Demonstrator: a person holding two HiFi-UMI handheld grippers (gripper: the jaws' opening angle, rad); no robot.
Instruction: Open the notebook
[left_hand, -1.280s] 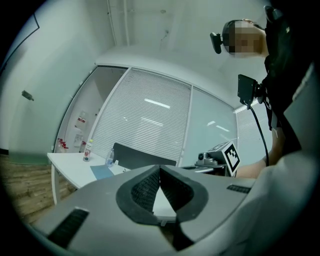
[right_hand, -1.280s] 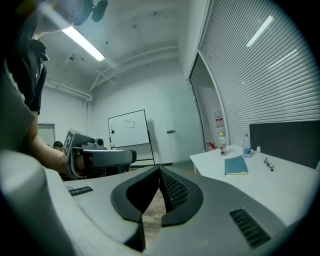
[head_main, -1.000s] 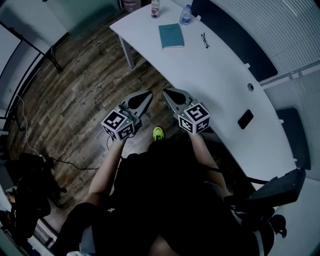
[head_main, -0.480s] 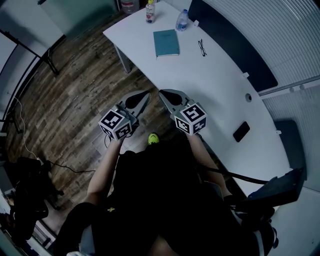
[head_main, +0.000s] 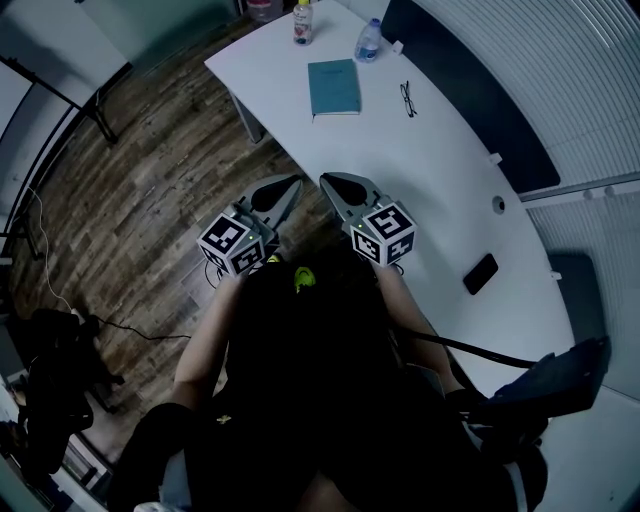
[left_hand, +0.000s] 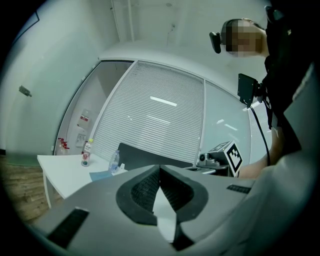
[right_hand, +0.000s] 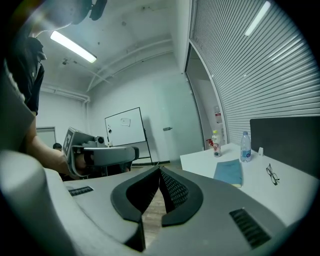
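Observation:
A closed teal notebook (head_main: 334, 86) lies flat on the white table (head_main: 440, 190), toward its far end; it also shows in the right gripper view (right_hand: 229, 172) and as a sliver in the left gripper view (left_hand: 101, 174). Both grippers hang well short of it, near the table's near edge. My left gripper (head_main: 295, 183) is over the wooden floor, jaws shut with nothing between them. My right gripper (head_main: 325, 181) is beside it at the table edge, also shut and empty. Their tips nearly meet.
On the table stand a small labelled bottle (head_main: 301, 22) and a water bottle (head_main: 369, 41) behind the notebook, glasses (head_main: 408, 98) to its right, and a dark phone (head_main: 480, 273) farther right. A whiteboard stand (right_hand: 123, 129) and cables (head_main: 60, 290) occupy the wooden floor.
Both grippers have shifted slightly toward the table together, still shut. The view has shifted, so the notebook sits a little further left in the frame.

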